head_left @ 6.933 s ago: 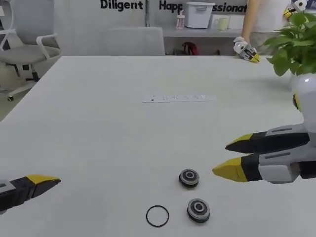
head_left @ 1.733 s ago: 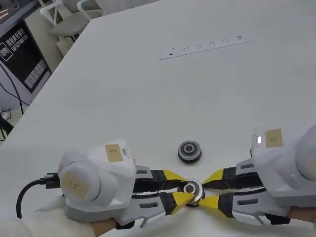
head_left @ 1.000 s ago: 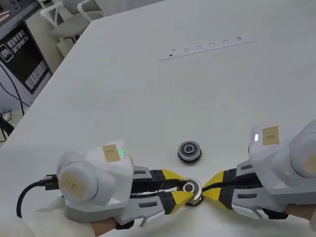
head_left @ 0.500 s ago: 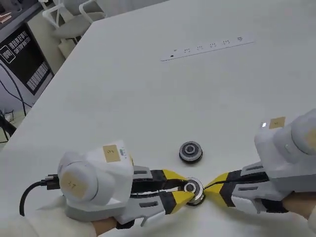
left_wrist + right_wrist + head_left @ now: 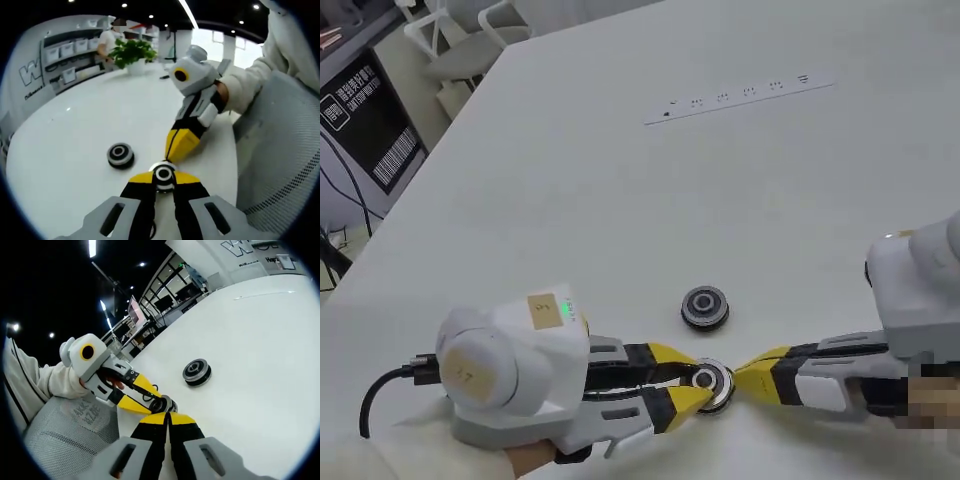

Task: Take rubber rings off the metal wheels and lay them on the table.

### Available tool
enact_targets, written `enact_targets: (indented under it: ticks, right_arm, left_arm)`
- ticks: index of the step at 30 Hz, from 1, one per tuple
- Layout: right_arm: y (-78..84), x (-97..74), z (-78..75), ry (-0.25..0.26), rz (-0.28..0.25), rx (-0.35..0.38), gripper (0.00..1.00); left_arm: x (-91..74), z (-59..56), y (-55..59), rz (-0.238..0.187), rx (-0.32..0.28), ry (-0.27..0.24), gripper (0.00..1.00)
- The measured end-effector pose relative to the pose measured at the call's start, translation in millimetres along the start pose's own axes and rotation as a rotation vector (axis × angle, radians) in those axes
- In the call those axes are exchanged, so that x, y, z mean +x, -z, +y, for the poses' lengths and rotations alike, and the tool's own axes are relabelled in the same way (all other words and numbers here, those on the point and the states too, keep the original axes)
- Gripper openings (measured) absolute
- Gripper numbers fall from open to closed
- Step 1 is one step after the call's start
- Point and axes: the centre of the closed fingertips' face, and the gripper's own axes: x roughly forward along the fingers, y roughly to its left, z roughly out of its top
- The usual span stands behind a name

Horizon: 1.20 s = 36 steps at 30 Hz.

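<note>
My left gripper (image 5: 695, 382) comes in from the lower left and is shut on a small metal wheel (image 5: 709, 380), held just above the white table (image 5: 620, 200). In the left gripper view the wheel (image 5: 163, 173) sits between the yellow tips. My right gripper (image 5: 742, 374) reaches in from the right, jaws pressed together at the wheel's right rim, where its thin black rubber ring sits. In the right gripper view its own tips (image 5: 169, 415) meet just below the wheel (image 5: 164, 403). A second wheel (image 5: 704, 306) with its black ring lies flat on the table behind.
A flush socket strip (image 5: 738, 97) runs across the far table. The table's left edge drops to chairs (image 5: 470, 40) and a black barcode sign (image 5: 370, 120). A potted plant (image 5: 131, 52) stands at the far end, with a person behind it.
My right gripper went from open around the wheel to shut at its rim, and its body has drawn back to the right. The left gripper has held the wheel still.
</note>
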Motion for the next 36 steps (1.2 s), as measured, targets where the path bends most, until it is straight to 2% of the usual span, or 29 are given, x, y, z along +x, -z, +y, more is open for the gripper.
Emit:
enact_targets:
  ticks: [8, 15, 24, 33, 36]
  right_arm:
    - [-2.1, 1.0, 5.9, -0.015, -0.009, 0.006, 0.0]
    - [-3.7, 2.0, 10.0, -0.019, -0.001, -0.041, 0.0]
    - [-3.3, 2.1, 11.9, -0.029, 0.006, -0.065, 0.0]
    - [-4.6, 3.9, 21.0, -0.053, -0.001, -0.078, 0.0]
    - [-4.1, 5.1, 20.9, -0.046, 0.004, -0.091, 0.0]
  left_arm:
    - [0.4, -2.3, -1.5, -0.003, 0.002, -0.002, 0.13]
    - [-0.5, -0.6, 0.4, -0.003, 0.007, -0.003, 0.13]
    - [0.0, -1.9, -0.5, -0.002, 0.014, -0.002, 0.13]
    - [-0.1, -2.0, 0.3, -0.002, 0.021, 0.0, 0.13]
    - [0.0, -2.6, -0.1, -0.001, 0.022, 0.0, 0.13]
